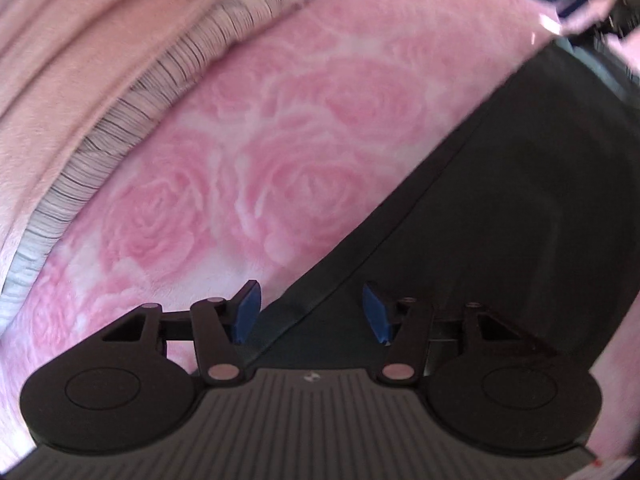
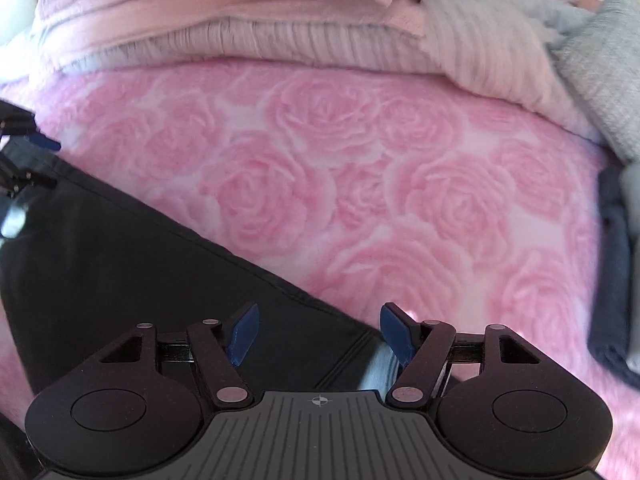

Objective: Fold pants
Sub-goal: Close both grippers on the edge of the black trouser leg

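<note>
Left wrist view shows the left gripper (image 1: 311, 312) low over the bed, with its two blue pads (image 1: 247, 312) standing apart and nothing held between them. Under it lie the black pants (image 1: 500, 220), spread flat on a pink blanket with rose pattern (image 1: 260, 168). One straight edge of the pants runs diagonally from the lower middle toward the upper right, and a seam line follows near this edge. The edge passes just between the two pads. At the upper left a folded ribbed cloth (image 1: 132, 120) lies along the border of the blanket, and beyond it a plain pink cover (image 1: 60, 40). In the far upper right corner the other tool is visible, but it is blurred and small.

In the right wrist view, the right gripper (image 2: 320, 332) also has its blue pads (image 2: 394, 334) separated, gripping nothing. The pants (image 2: 120, 260) fill the lower left part of this view, with their edge going diagonally down to the gripper. Near the right pad the end of the pants shows stitched lines and a bit of pale fabric, which is not clear. The rose blanket (image 2: 400, 180) covers the middle. Behind it lies a pile of pink bedding (image 2: 224, 4), and at the right a grey knitted cushion (image 2: 600, 60) and a dark folded garment (image 2: 612, 272). The left gripper (image 2: 24, 152) appears at the left border, beside the far corner of the pants.
</note>
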